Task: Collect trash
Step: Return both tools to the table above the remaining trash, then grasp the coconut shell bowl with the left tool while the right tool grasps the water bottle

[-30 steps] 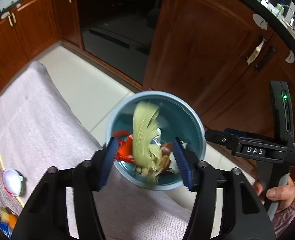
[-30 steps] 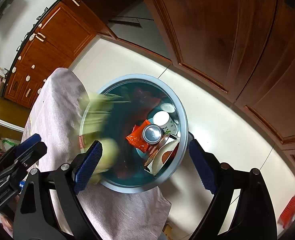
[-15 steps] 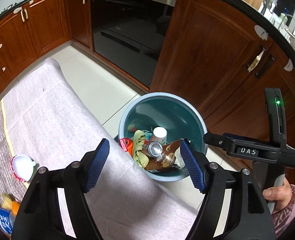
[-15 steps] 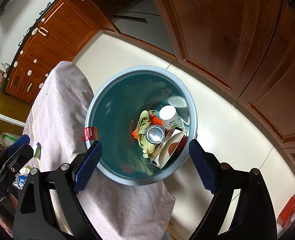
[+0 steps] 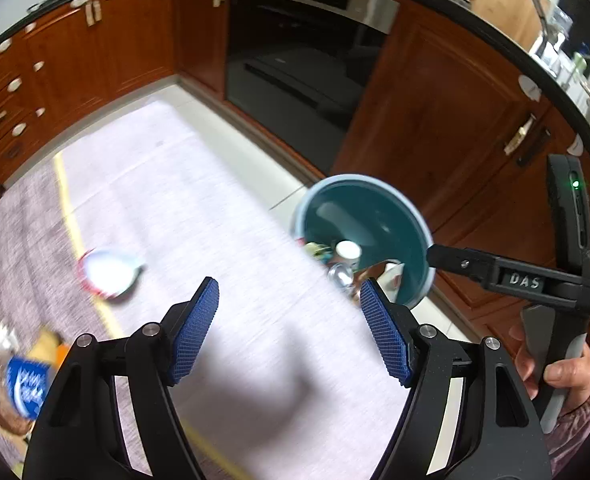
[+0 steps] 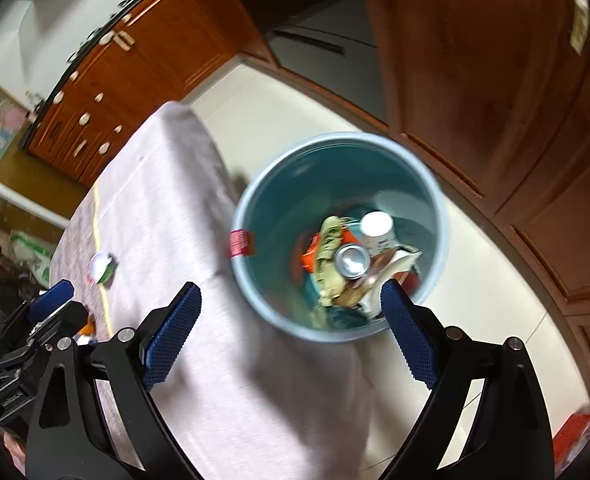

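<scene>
Left tool [image 5: 289, 326] was wide and empty, like the right tool [image 6: 291, 334], so I'd swing it to the white lid [image 5: 109, 274] mid-desk [image 5: 215, 216], away from the bin [image 6: 439, 216] off the desk's edge.

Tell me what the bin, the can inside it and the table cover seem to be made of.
Bin: likely plastic, with smooth, evenly coloured teal walls and a paler rim. Can: metal, probably aluminium, with a shiny silver top. Table cover: fabric, seemingly woven, pale and matte, draping over the table edge in soft folds.
</scene>
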Tool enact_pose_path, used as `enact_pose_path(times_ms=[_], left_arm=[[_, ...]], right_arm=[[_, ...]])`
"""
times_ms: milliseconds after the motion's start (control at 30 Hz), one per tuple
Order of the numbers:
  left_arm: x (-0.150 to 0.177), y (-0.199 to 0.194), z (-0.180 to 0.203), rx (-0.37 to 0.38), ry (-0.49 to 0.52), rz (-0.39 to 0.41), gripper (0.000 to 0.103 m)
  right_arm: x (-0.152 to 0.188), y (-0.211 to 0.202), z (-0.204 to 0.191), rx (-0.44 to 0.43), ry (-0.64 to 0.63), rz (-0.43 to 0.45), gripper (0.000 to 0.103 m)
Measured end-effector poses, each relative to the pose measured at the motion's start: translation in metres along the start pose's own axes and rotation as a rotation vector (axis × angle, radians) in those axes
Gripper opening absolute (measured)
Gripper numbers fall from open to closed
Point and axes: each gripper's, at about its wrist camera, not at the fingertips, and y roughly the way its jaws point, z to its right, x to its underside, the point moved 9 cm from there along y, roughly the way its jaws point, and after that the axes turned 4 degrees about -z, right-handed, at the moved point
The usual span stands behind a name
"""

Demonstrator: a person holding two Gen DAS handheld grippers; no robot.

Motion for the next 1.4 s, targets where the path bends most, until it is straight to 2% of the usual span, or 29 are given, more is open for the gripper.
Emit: enact_pose_path(times_ms=[233,500,733,1067,1300,1400], left_arm=[[0.037,-0.034,-0.069,-0.057,-0.101,0.021,0.074],[0.087,-0.079,-0.15,-0.115,-0.208,0.046,0.074],[0.145,-0.111,-0.215,-0.177,-0.307,0.052,0.074],[0.217,-0.12,-0.268,-0.212,-0.357,0.004,0.074],[0.231,-0.111,-0.296,-0.152,-0.447,0.006,0.074],[0.232,-0.108,-0.307,-0.154,-0.453,0.003,0.074]], right_arm=[[0.022,0.005,-0.065,-0.019,-0.109,-0.032,0.087],[0.055,0.014,-0.158,-0.043,-0.283,-0.079,0.087],[0.089,0.024,-0.225,-0.052,-0.44,-0.121,0.087],[0.132,0.046,-0.284,-0.02,-0.582,-0.187,0.087],[0.146,0.063,-0.332,0.001,-0.714,-0.201,0.087],[0.15,0.075,-0.355,0.008,-0.781,-0.206,0.087]])
